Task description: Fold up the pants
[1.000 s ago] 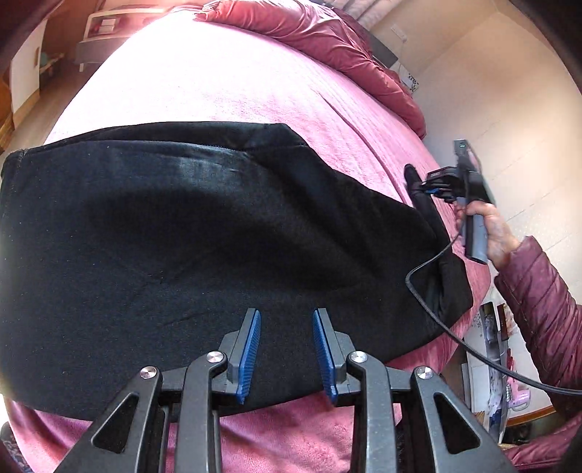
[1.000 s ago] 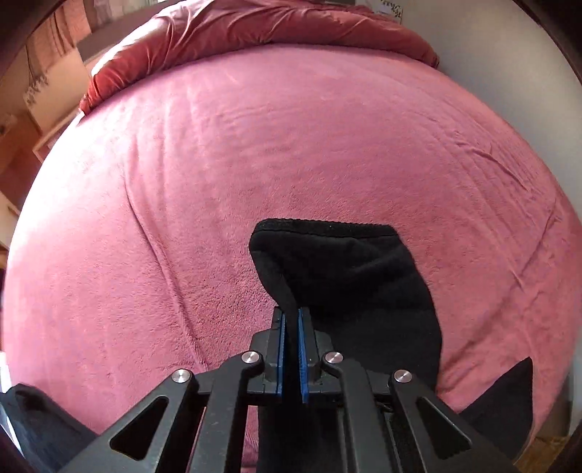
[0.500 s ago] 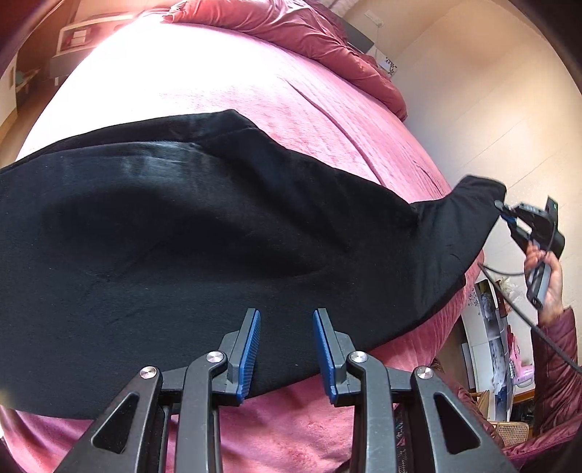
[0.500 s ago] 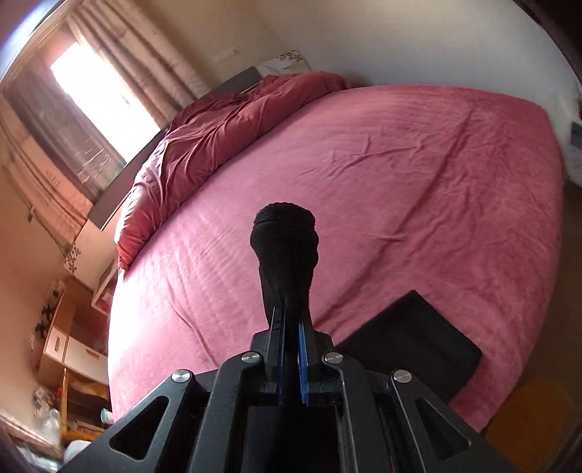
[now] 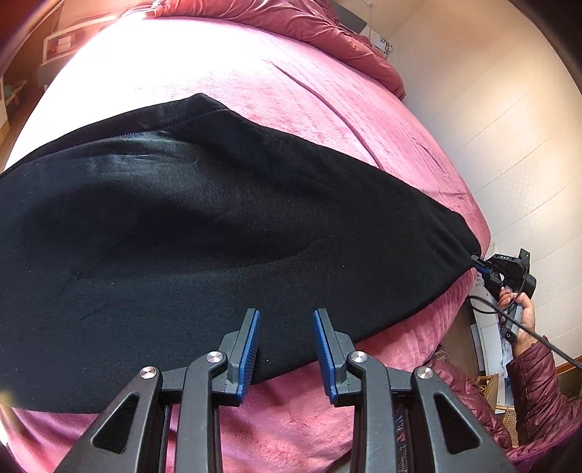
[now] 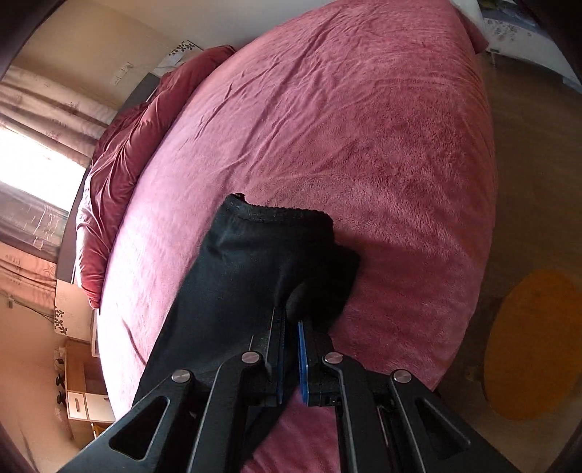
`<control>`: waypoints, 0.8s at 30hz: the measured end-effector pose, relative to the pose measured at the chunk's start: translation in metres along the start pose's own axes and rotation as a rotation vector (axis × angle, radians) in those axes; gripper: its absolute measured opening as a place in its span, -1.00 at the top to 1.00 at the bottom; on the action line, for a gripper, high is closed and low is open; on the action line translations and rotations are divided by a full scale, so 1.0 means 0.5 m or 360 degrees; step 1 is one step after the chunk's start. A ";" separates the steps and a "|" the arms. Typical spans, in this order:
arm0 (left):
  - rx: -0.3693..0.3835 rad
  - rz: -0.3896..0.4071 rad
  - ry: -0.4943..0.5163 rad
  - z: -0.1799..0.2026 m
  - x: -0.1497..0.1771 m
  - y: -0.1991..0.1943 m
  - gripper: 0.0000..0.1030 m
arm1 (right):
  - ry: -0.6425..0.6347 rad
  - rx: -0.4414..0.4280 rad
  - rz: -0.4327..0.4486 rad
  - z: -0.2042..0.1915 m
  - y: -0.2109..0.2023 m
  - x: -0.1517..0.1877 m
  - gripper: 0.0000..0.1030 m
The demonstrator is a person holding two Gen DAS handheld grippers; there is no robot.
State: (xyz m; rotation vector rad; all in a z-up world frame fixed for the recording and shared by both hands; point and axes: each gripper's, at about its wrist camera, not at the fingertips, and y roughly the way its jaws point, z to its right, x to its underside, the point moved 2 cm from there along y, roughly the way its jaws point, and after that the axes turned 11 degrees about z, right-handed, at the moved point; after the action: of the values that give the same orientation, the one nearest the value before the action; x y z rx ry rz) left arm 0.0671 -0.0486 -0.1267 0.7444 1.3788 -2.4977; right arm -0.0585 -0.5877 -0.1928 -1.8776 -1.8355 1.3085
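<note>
A bedroom with pale walls holds a wide bed (image 5: 327, 120) covered in a plush pink-red fleece blanket, with a rumpled dark red quilt (image 5: 291, 18) heaped along its far end. In the right wrist view, curtains (image 6: 40, 105) frame a bright window at the left and a round orange rug (image 6: 531, 345) lies on the brown floor beside the bed.

The black soft-fabric pants (image 5: 218, 233) lie spread across the near part of the bed, their long body running from the left edge of the left wrist view to a narrowed end at the right, past the bed's corner. The left tool (image 5: 286, 349) hangs just above the pants' near edge with its blue-padded fingers (image 5: 251, 349) set well apart, gripping nothing.

The right tool (image 6: 290, 342) has its blue pads nearly together, pinching a bunched fold of the pants (image 6: 254, 276) near the stitched hem (the fabric rises from the pads and drapes leftward over the bed). From the left wrist camera, that right tool (image 5: 479, 263) appears small at the far right, the cloth drawn taut to its tip, a hand (image 5: 518, 309) in a maroon quilted sleeve (image 5: 538, 385) holding its grip with a black cable (image 5: 531, 331) trailing away.
</note>
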 end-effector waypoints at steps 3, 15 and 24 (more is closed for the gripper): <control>0.0001 -0.0009 0.0011 0.010 0.001 0.009 0.41 | 0.0006 0.0013 -0.0032 -0.001 0.001 -0.003 0.85; 0.0029 -0.0022 0.0030 0.032 0.013 0.030 0.41 | 0.0090 0.0005 -0.0044 0.008 0.014 -0.029 0.30; 0.0014 -0.0020 0.0018 0.018 0.012 0.021 0.41 | 0.0048 0.0162 -0.0007 0.059 -0.007 -0.044 0.95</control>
State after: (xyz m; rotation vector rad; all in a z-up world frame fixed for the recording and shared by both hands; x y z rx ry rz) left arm 0.0630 -0.0613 -0.1337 0.7548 1.3813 -2.5145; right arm -0.0778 -0.6188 -0.1978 -1.8298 -1.7234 1.3384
